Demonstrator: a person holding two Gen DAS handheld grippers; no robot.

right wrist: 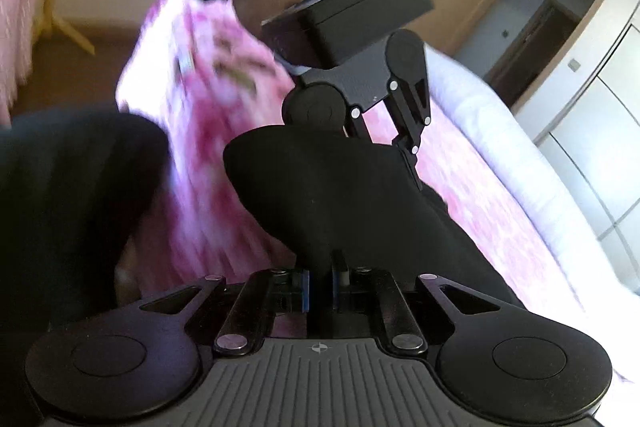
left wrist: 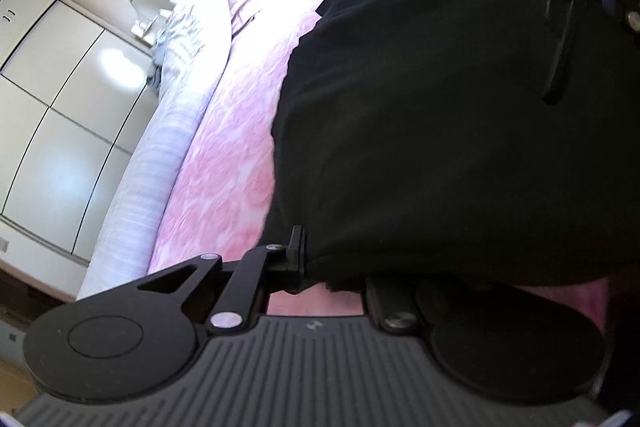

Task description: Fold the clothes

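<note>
Two hand-held grippers pinch one black soft cloth garment above the pink flowered bed: the right hand-held gripper clamps its near fold, the left hand-held gripper its far edge, cloth stretched between them.

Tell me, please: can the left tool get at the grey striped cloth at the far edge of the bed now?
Probably not yet. The left tool is shut on the black garment, so it is occupied. The grey striped cloth lies apart, across open pink bedding; nothing blocks the way once the garment is released.
</note>
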